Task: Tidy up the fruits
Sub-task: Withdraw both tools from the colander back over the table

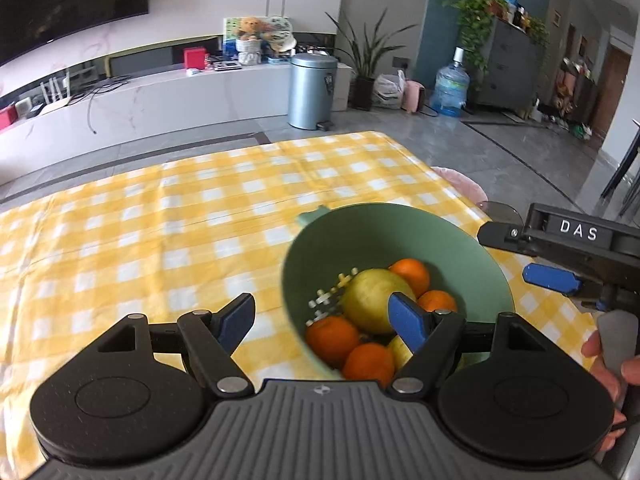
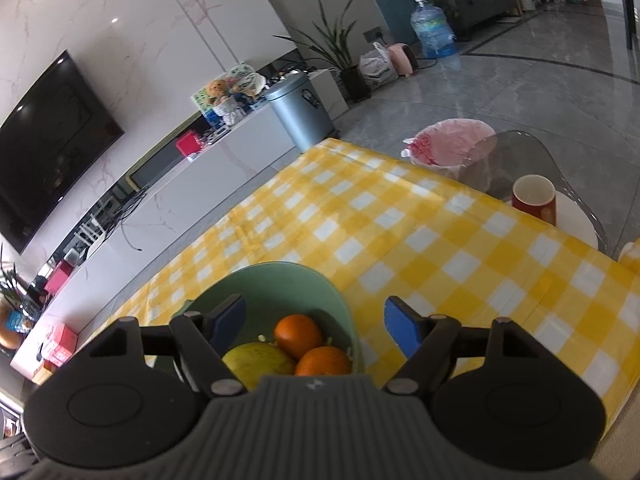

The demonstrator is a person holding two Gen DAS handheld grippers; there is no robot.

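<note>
Green bowl (image 1: 400, 240) of fruit straddled by the spread left hand-held gripper (image 1: 326, 316).

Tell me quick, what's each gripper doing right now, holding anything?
Left gripper: open, holding nothing, over the green bowl.
Right gripper: open, holding nothing.

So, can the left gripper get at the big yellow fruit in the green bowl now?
Probably yes. The left gripper is open just above the green bowl, and the yellow fruit lies on top of the oranges, uncovered. The right gripper stays off to the side.
</note>
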